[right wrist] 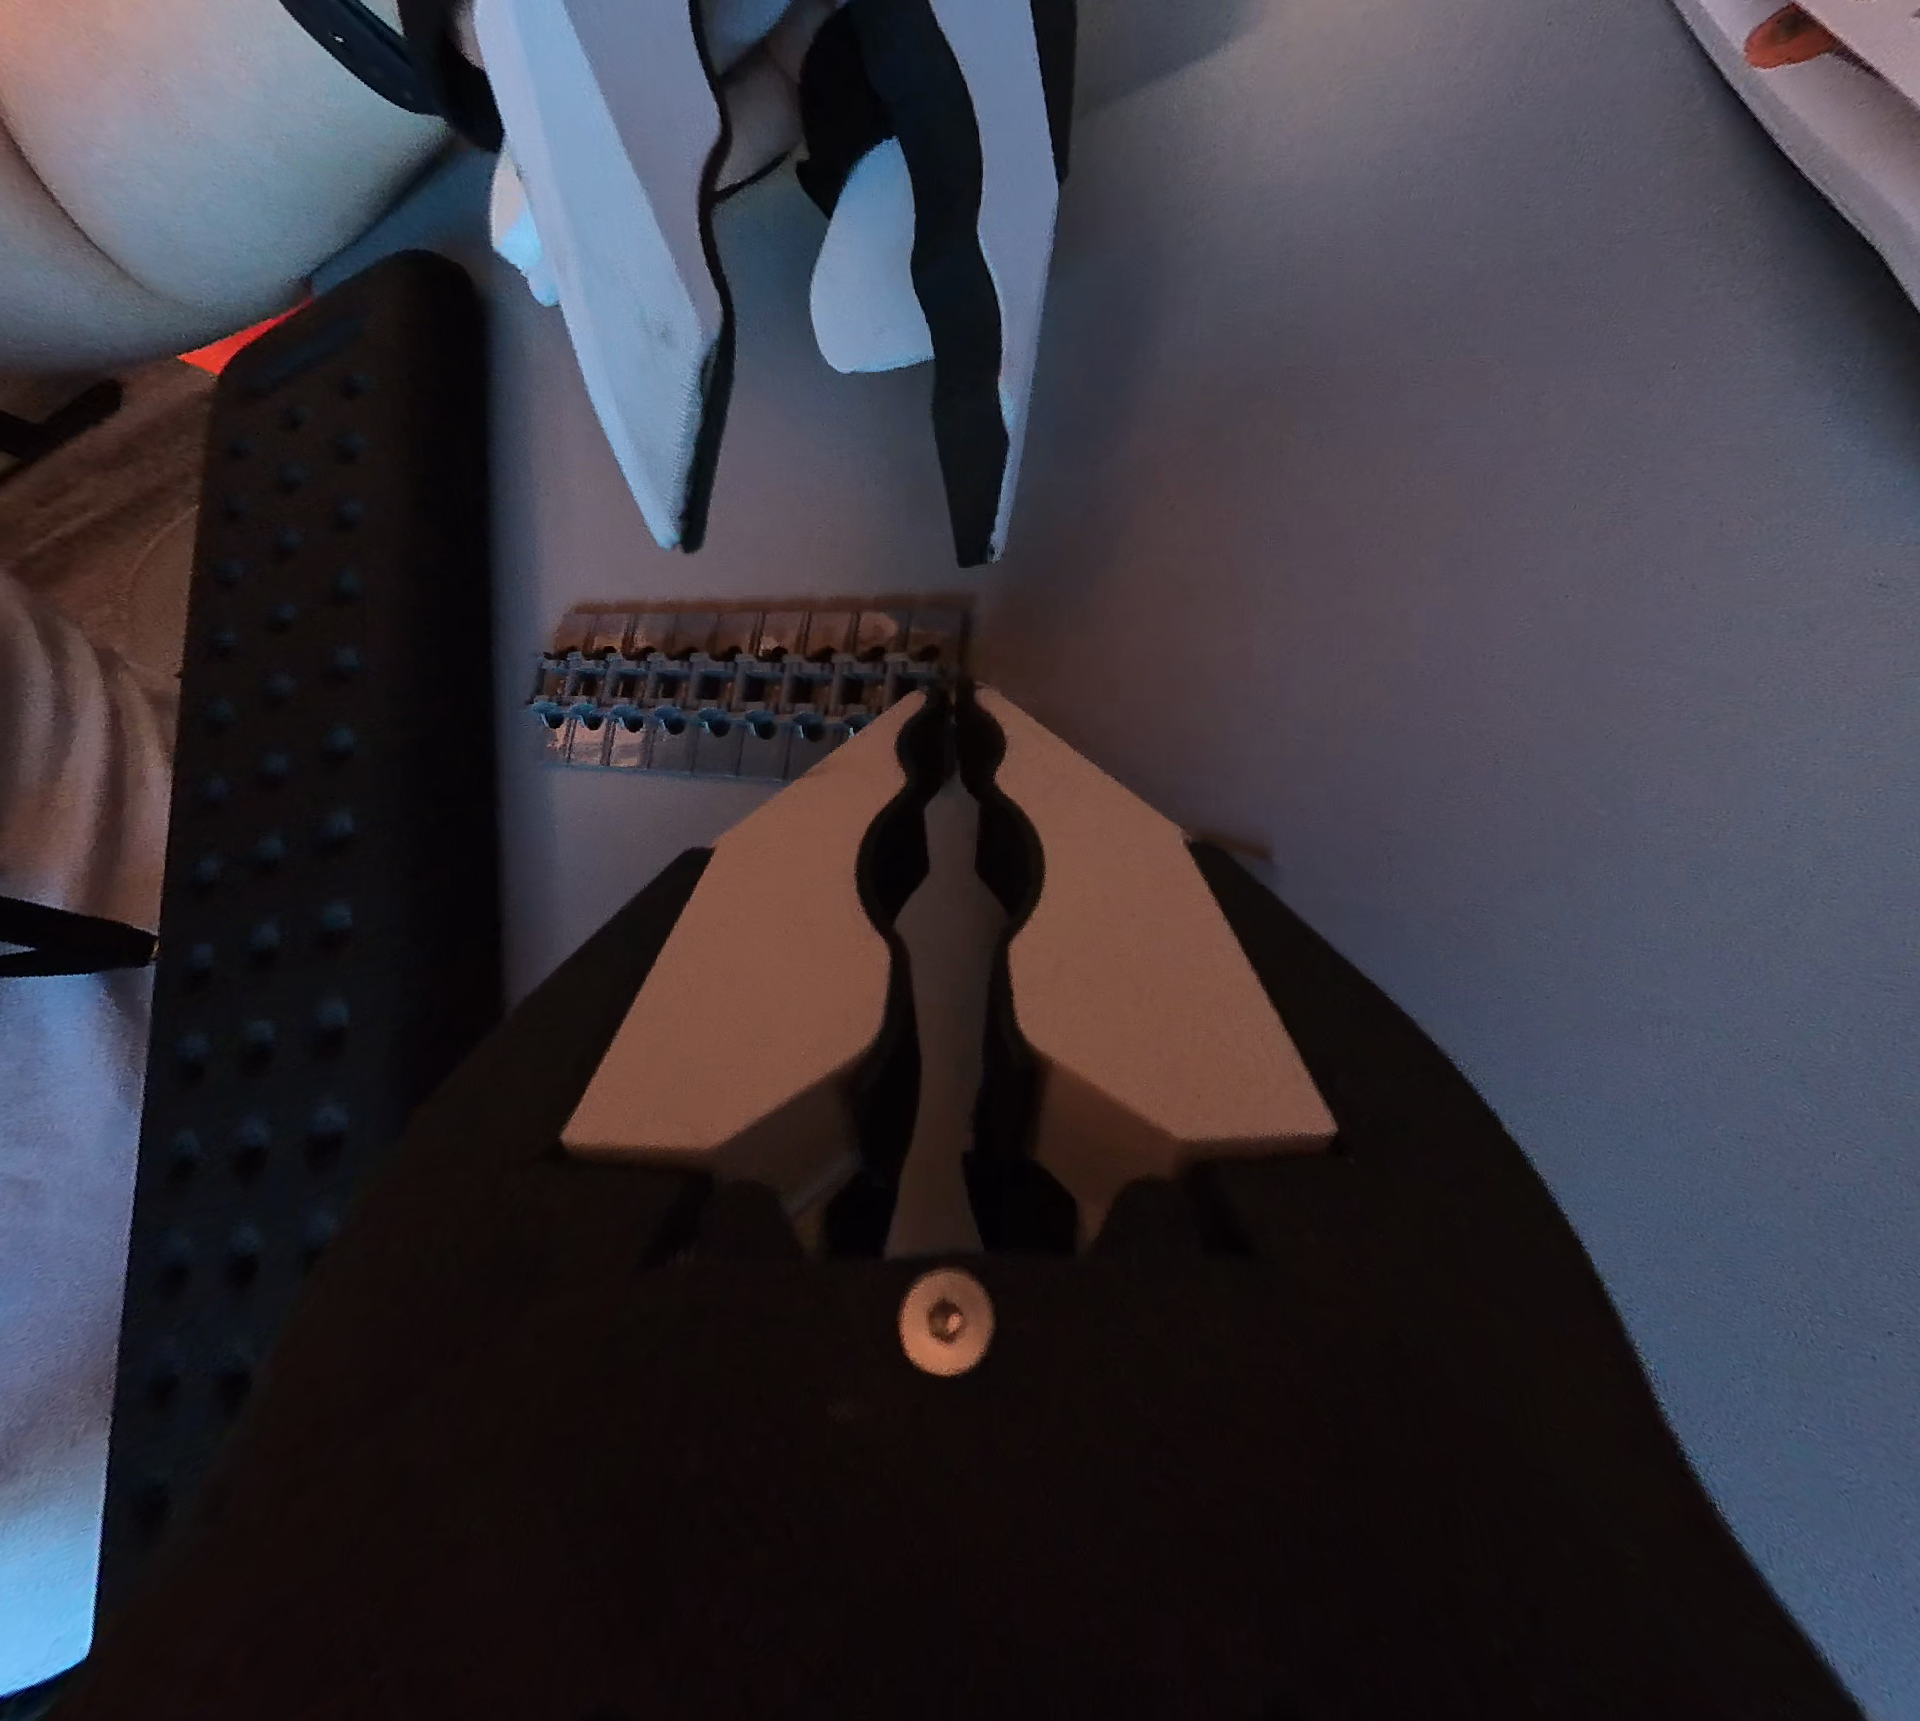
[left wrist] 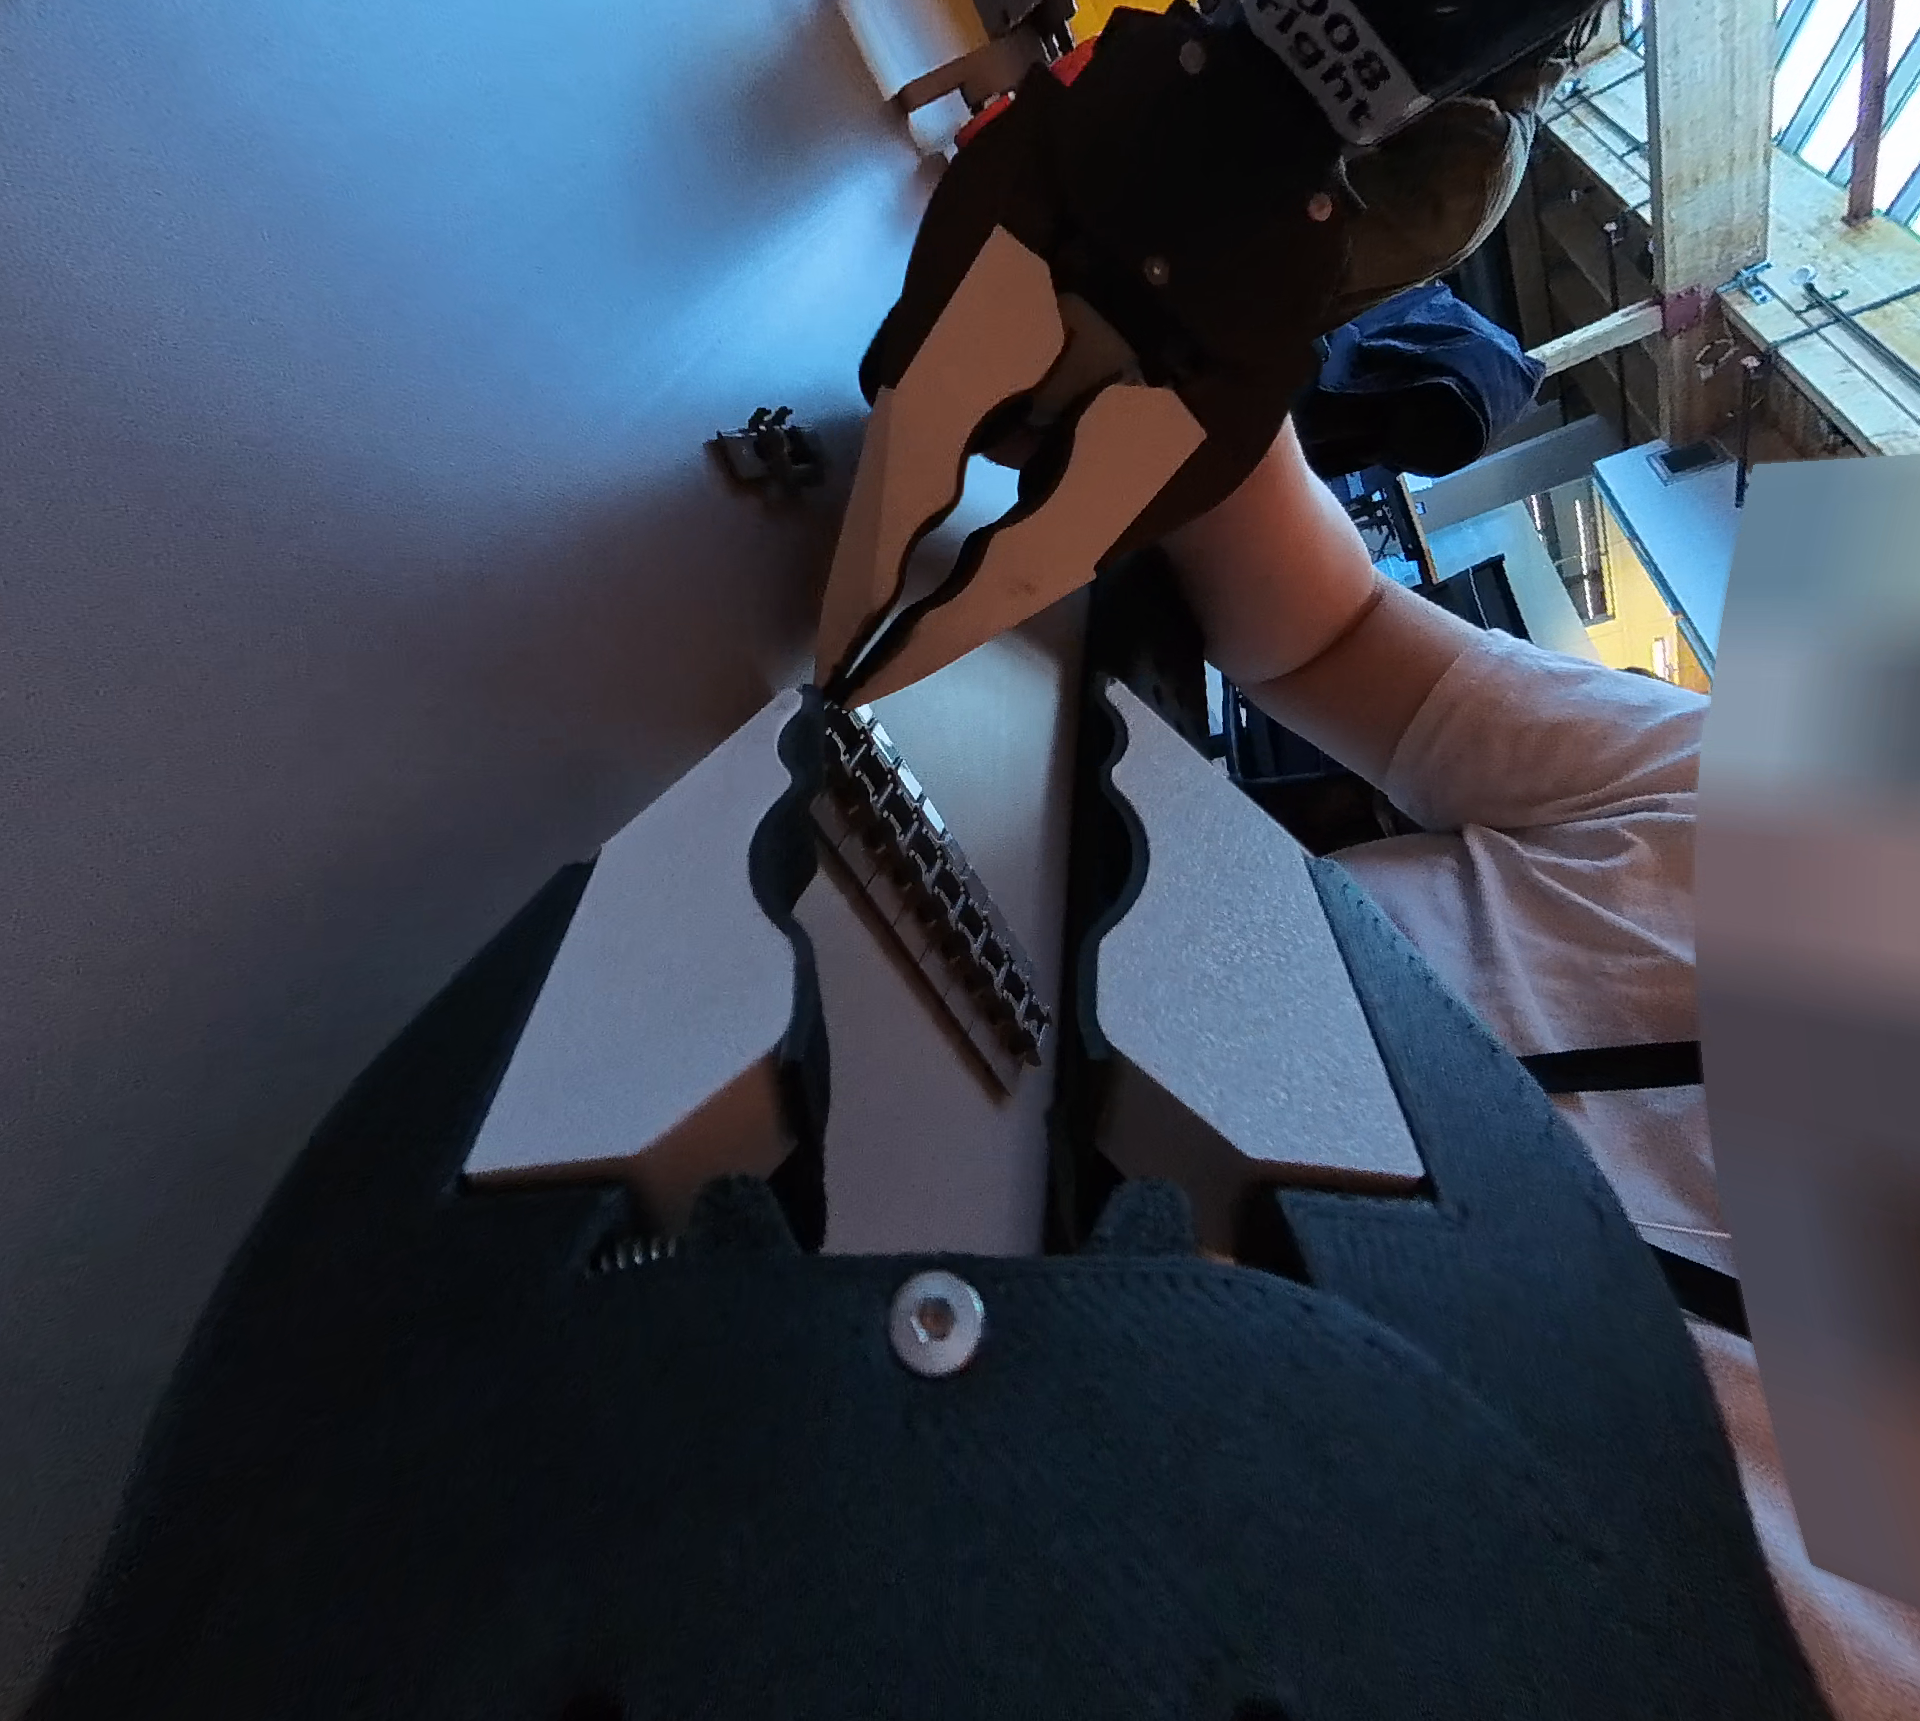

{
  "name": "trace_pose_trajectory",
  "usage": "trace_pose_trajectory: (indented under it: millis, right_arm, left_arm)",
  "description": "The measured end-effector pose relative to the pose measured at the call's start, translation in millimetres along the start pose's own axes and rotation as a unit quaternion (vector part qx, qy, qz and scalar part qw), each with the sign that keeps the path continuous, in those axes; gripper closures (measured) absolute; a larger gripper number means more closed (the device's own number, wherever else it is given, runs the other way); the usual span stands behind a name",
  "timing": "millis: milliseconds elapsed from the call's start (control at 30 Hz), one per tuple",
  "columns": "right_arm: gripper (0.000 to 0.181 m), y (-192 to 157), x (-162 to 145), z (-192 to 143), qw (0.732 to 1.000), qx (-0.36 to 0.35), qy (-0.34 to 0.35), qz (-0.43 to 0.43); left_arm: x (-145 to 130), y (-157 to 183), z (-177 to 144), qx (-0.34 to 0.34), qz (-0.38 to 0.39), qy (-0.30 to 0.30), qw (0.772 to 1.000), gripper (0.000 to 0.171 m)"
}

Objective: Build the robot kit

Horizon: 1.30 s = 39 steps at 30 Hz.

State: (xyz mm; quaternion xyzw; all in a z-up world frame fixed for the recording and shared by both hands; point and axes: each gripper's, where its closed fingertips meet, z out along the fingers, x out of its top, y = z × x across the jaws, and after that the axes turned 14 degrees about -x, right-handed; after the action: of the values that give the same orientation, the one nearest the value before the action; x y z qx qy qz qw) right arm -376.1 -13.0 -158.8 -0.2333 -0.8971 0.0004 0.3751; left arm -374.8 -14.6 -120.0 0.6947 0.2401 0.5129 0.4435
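While I watch through both wrist cameras, my right gripper [right wrist: 951, 700] has its fingers drawn almost together, their tips pinched at the near right end of the grey strip of linked plastic track pieces [right wrist: 753, 700] lying flat on the pale grey desk [right wrist: 1455, 736]; whether a link is truly clamped or only touched I cannot tell, since the tips cover that end. From this gripper the strip's long axis runs off to the left, crosswise to the fingers. My left gripper [left wrist: 951, 715] stands wide apart, and in its own view the strip [left wrist: 925, 882] lies between its two fingers, running slantwise along them, with the left finger [left wrist: 665, 965] close against one edge and the right finger well clear. In the right wrist view that gripper [right wrist: 831, 554] seems to hover beyond the strip, so its height over the desk is hard to judge. A small loose pair of grey links [left wrist: 769, 445] sits apart on the desk. A black studded plate [right wrist: 301, 788] lies beside the strip, partly cut off.
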Motion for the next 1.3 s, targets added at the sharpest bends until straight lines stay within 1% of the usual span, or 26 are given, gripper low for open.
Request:
trace_pose_trajectory:
  millis: [267,467,533,600,633,700,800,833,867,900,1000,1033,1167,1200,1233,1300]
  right_arm:
    - [0.181,-1,-2,-2,1.000,-0.004,-0.009,-0.006]
    - [0.181,-2,8,-12,0.998,-0.041,0.018,-0.043]
    - [0.181,2,7,-16,0.996,-0.064,0.021,-0.054]
    - [0.181,4,1,-19,0.992,-0.092,0.015,-0.082]
    - [0.173,8,-1,-21,0.988,-0.123,0.015,-0.094]
    - [0.171,23,-2,-30,0.968,-0.210,0.014,-0.135]
    - [0.172,50,11,-54,0.911,-0.365,0.019,-0.191]
    - [0.172,58,14,-62,0.891,-0.407,0.013,-0.202]
    - [0.172,63,15,-66,0.876,-0.433,0.005,-0.212]
    - [0.172,66,14,-68,0.867,-0.448,-0.004,-0.217]
    - [0.173,67,8,-61,0.871,-0.442,-0.021,-0.213]
    - [0.173,68,6,-59,0.871,-0.442,-0.025,-0.215]
    - [0.173,68,5,-57,0.870,-0.441,-0.031,-0.218]
    - [0.173,68,5,-57,0.871,-0.440,-0.031,-0.218]
    - [0.173,68,5,-56,0.871,-0.439,-0.033,-0.218]
    - [0.173,67,3,-54,0.872,-0.436,-0.038,-0.220]
  left_arm:
    - [-3,-4,-1,0.008,-0.005,-0.008,1.000,0.123]
    - [-8,-5,-2,0.022,0.016,-0.030,0.999,0.121]
    - [-14,-6,0,0.037,0.039,-0.056,0.997,0.120]
    - [-19,-10,2,0.065,0.079,-0.086,0.991,0.118]
    - [-21,-12,2,0.082,0.103,-0.102,0.986,0.117]
    - [-23,-18,3,0.124,0.156,-0.127,0.972,0.115]
    - [-26,-21,8,0.157,0.206,-0.151,0.954,0.113]
    - [-26,-23,8,0.170,0.222,-0.158,0.947,0.115]
    - [-25,-26,6,0.188,0.241,-0.164,0.938,0.122]
    - [-25,-29,5,0.204,0.262,-0.171,0.928,0.129]
    - [-27,-32,5,0.229,0.322,-0.184,0.900,0.130]
    - [-27,-32,6,0.230,0.336,-0.181,0.895,0.129]
    - [-27,-32,8,0.222,0.331,-0.175,0.900,0.132]
    - [-27,-32,8,0.222,0.333,-0.175,0.900,0.135]
    - [-29,-31,9,0.216,0.335,-0.179,0.899,0.144]
    - [-30,-30,11,0.215,0.342,-0.184,0.896,0.149]
